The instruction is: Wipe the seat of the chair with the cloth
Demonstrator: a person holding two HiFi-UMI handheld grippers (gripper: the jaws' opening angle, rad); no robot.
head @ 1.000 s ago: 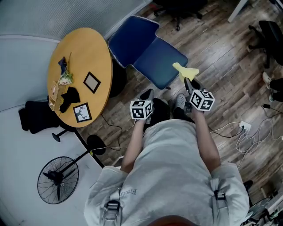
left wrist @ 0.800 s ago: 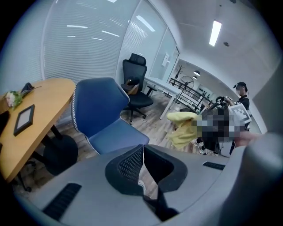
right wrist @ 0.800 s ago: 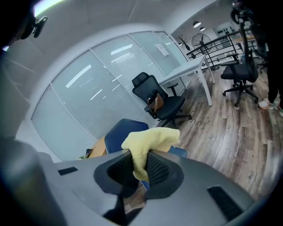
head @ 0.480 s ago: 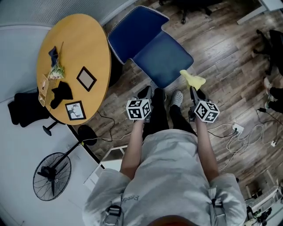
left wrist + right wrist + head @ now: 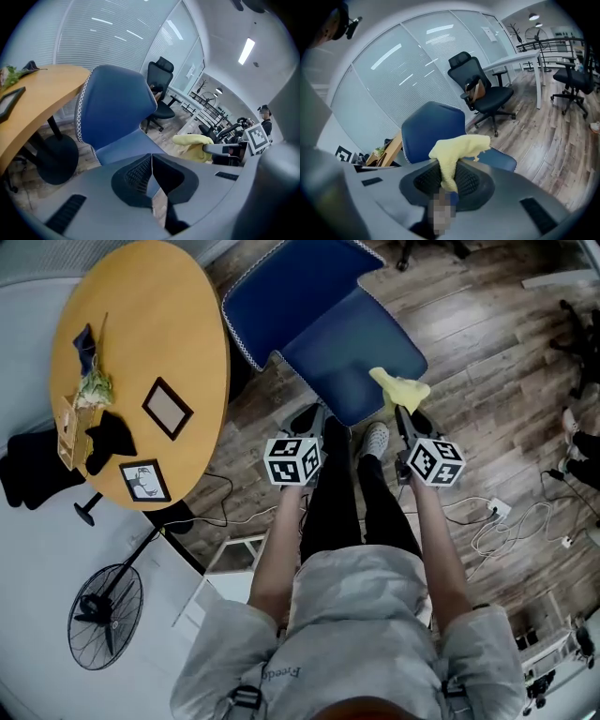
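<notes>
The blue chair has its seat [image 5: 352,343] just ahead of me and its backrest [image 5: 291,282] beyond it. A yellow cloth [image 5: 399,389] hangs over the seat's near right corner, and my right gripper [image 5: 403,409] is shut on it. In the right gripper view the cloth [image 5: 459,150] droops from between the pads of the right gripper [image 5: 448,180], with the backrest [image 5: 429,129] behind. My left gripper [image 5: 315,423] stays at the seat's near left edge. In the left gripper view the left gripper [image 5: 151,171] is shut with nothing in it, facing the backrest [image 5: 117,105].
A round wooden table [image 5: 187,334] at the left carries picture frames [image 5: 167,408], a black cloth [image 5: 108,442] and a plant. A floor fan [image 5: 103,617] stands near left. Cables and a socket strip [image 5: 497,510] lie on the floor at right. A black office chair [image 5: 485,91] stands behind.
The head view has shifted, so the table and chair sit nearer. My right gripper has carried the cloth from beside the seat to its near right corner. The left gripper has barely moved.
</notes>
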